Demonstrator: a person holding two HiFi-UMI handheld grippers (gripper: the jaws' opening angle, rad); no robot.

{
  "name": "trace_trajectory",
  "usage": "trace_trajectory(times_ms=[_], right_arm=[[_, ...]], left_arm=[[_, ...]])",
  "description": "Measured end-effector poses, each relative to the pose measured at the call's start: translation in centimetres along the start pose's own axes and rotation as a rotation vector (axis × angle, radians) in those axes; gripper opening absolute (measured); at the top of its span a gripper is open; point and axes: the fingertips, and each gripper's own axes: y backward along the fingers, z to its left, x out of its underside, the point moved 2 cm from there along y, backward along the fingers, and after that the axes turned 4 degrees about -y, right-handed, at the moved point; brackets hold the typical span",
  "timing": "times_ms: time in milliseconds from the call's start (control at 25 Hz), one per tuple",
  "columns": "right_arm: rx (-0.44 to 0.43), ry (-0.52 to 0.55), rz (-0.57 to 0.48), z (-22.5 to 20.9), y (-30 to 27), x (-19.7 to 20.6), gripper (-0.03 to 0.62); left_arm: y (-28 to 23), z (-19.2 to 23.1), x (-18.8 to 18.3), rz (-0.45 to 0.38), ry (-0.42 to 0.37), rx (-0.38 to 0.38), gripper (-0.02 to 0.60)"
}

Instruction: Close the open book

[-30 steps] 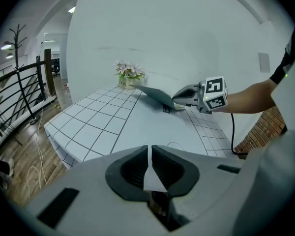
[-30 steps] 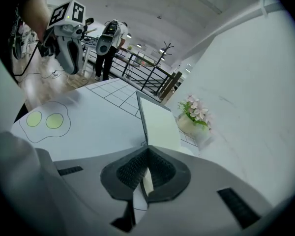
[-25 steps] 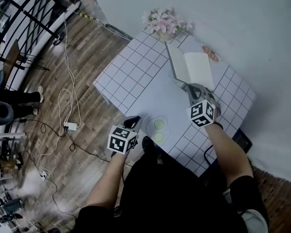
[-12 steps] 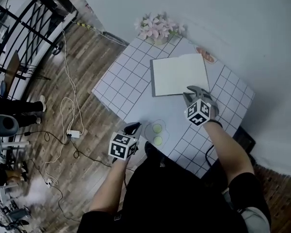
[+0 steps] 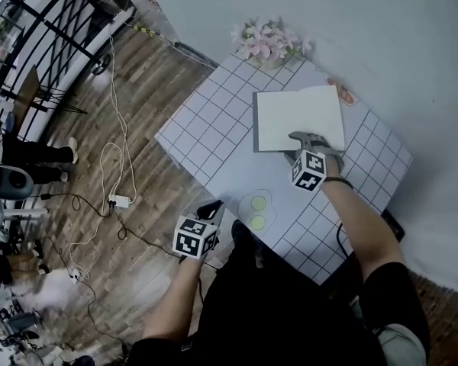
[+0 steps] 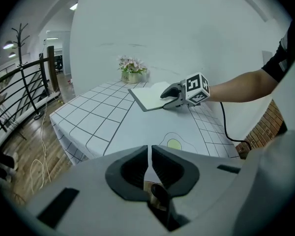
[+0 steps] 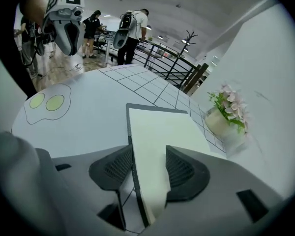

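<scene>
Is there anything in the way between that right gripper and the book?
Nothing visible. The book lies flat on the table, its near edge already between the right gripper's jaws, which have just been opening.

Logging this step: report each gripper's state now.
Left gripper: shut, holding nothing.
Right gripper: open; jaws just opened, with the edge of the book between them, not pinched.
</scene>
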Motion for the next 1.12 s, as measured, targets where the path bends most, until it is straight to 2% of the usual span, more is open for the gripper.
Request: trace_trajectory(times_ms=[120,240,360,520,680,840,920,1120], right_arm=[[-0.084,0.004,0.013,-0.3,-0.4,0.0,0.218],[-0.221,-0.037,0.049,-0.4,-0.8,-0.1,0.219],[-0.324,0.05,0.095,0.2,-0.9,-0.5,0.17],[-0.392,0.148,0.142,0.9,-0.9,-1.0,0.132],[-0.402,0.165,0.124,1.3,-0.8,-0.9,0.089],[-0.395,0.096,0.077,1.1,-0.6,-0.7,0.061],[-0.39,0.059,0.056,1.1,-0.3,-0.7,0.013],[-0.269,0.017,0.02,-0.8,0.3,-0.8,0.003]], left_arm=[[0.1,0.2,0.7,0.003,0.015,-0.006,0.032],[0.0,0.4,1.4,0.006,0.024,-0.008,0.032],[-0.1,0.3,1.6,0.0,0.031,-0.009,0.032],[-0.3,0.3,1.8,0.01,0.038,-0.009,0.032],[-0.3,0.1,2.0,0.012,0.049,-0.004,0.032],[-0.2,0.6,2.0,0.004,0.047,-0.014,0.032],[0.2,0.9,1.9,0.009,0.051,-0.022,0.032],[0.6,1.2,2.0,0.017,0.049,-0.032,0.032]])
